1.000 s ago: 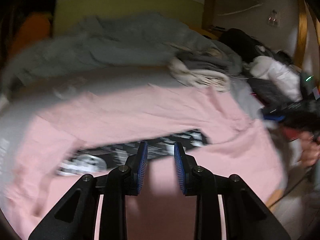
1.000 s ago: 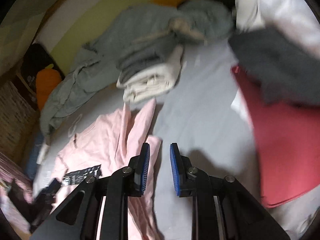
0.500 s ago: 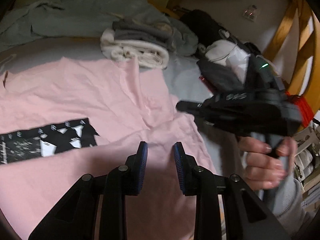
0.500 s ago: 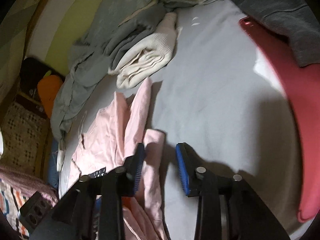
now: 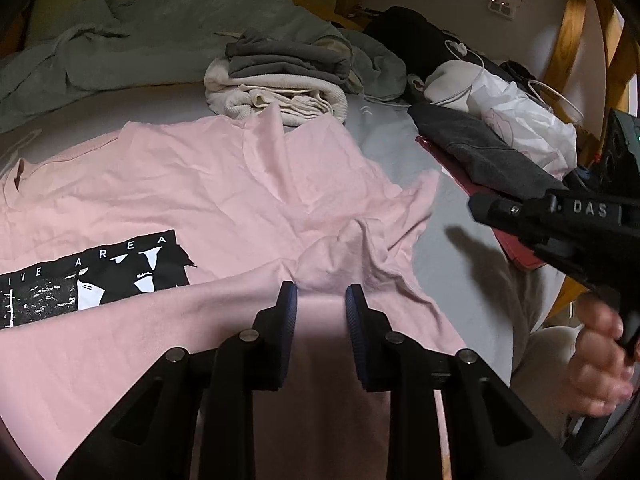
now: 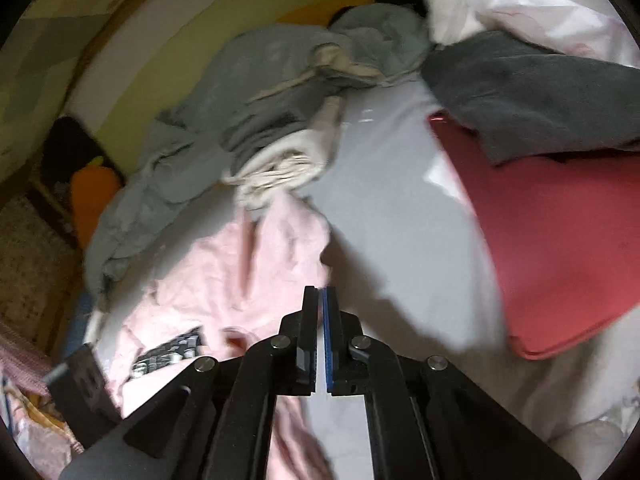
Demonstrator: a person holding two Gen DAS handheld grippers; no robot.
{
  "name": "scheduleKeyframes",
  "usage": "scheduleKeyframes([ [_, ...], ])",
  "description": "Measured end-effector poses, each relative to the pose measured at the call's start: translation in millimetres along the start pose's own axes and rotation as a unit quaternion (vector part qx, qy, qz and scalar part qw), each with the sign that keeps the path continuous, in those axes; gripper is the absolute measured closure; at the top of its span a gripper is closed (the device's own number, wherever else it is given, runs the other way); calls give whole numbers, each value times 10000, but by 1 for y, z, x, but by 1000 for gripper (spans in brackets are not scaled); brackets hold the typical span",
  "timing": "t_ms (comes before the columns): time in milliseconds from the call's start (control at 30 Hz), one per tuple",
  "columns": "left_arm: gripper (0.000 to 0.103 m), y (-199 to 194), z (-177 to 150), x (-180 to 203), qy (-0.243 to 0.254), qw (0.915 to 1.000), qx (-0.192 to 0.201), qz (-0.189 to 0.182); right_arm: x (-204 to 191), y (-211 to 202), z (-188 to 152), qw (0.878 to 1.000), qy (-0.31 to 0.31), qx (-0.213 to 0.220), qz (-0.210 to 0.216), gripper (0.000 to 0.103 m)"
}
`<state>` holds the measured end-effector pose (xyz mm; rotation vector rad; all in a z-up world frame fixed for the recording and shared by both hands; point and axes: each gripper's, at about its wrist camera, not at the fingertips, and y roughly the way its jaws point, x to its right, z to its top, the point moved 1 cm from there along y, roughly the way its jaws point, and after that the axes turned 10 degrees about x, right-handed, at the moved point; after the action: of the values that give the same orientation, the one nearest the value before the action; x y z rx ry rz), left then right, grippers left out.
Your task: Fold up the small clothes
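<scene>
Print: pink T-shirt (image 5: 224,184), black panel (image 5: 92,276) reads "IVE AREA"
Left gripper (image 5: 320,300): spread wide over shirt
Right gripper (image 6: 321,300): "DAS" lettering, fingers pressed together, nothing between

grey bedsheet (image 5: 392,152), red cushion (image 6: 560,248), folded cream towel (image 5: 276,100), orange toy (image 6: 94,196)

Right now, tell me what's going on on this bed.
A person is folding a pink T-shirt spread on the grey sheet, using a handheld gripper in each hand. The left gripper is open, its fingers straddling a ridge of the shirt's cloth. The right gripper is shut beside the shirt's edge; whether it pinches cloth isn't clear. Behind the shirt lies a stack of folded clothes; a red cushion lies to the right.
</scene>
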<state>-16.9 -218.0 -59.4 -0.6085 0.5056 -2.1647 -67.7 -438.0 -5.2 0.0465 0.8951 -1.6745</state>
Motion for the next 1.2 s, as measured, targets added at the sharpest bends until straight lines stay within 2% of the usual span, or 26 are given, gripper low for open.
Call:
scheduleKeyframes([
  [33, 78, 0, 0, 0, -1, 10000, 9, -14, 8, -2, 3, 9999, 141, 48, -1, 101],
  [100, 78, 1, 0, -1, 1, 10000, 27, -43, 20, -1, 8, 9991, 414, 43, 78, 81],
  [133, 78, 1, 0, -1, -3, 10000, 38, -55, 24, 4, 11, 9985, 535, -36, 120, 58],
  [167, 77, 1, 0, -1, -20, 10000, 52, -65, 26, 11, 14, 9976, 637, -148, 220, 48],
  [300, 76, 2, 1, 0, -92, 9999, 82, -29, 15, 42, 17, 9912, 799, -704, 788, 50],
  [333, 75, 2, 1, 1, -91, 9999, 104, -33, 11, 49, 14, 9910, 719, -824, 772, 58],
  [400, 74, 1, 1, 3, -83, 9998, 160, -53, 3, 61, 8, 9900, 542, -1019, 811, 89],
  [433, 74, 1, 1, 4, -107, 9997, 193, -62, 0, 62, 5, 9902, 489, -1043, 791, 100],
  [500, 74, 1, 3, 5, -214, 9994, 259, -101, -6, 47, 7, 9960, 274, -557, 641, 100],
  [567, 74, 2, 10, 7, -248, 9991, 334, -101, -15, 35, 10, 9972, 27, -253, 701, 100],
  [633, 77, 3, 18, 12, -137, 9992, 377, -65, -22, 32, 7, 9979, -122, -197, 601, 100],
  [733, 97, 13, 24, 19, -2, 9997, 228, -99, -24, 36, 3, 9988, -207, -255, 369, 100],
  [800, 97, 29, 20, 24, 213, 9996, -159, 138, -21, 35, 4, 9986, -183, -248, 427, 100],
  [867, 97, 29, 17, 26, 300, 9994, -40, 191, -20, 35, 4, 9981, -113, -279, 537, 100],
  [967, 97, 12, 20, 16, 78, 9998, 93, 186, -21, 35, 3, 9984, -208, -187, 485, 100],
  [1000, 97, 3, 22, 11, 66, 9995, 98, 309, -24, 33, 4, 9981, -240, -145, 553, 100],
  [1033, 96, -8, 24, 4, 146, 9981, 96, 588, -29, 30, 3, 9972, -331, -87, 660, 100],
  [1100, 96, -31, 29, -13, 208, 9916, 182, 1265, -51, 26, -3, 9907, -946, -114, 970, 100],
  [1133, 96, -45, 32, -26, 87, 9888, 298, 1460, -67, 25, -12, 9827, -1384, -250, 1207, 100],
  [1167, 96, -59, 36, -40, -93, 9870, 430, 1547, -82, 26, -24, 9722, -1773, -483, 1449, 100],
  [1200, 96, -70, 39, -53, -235, 9855, 518, 1600, -97, 28, -42, 9566, -2249, -839, 1652, 100],
])
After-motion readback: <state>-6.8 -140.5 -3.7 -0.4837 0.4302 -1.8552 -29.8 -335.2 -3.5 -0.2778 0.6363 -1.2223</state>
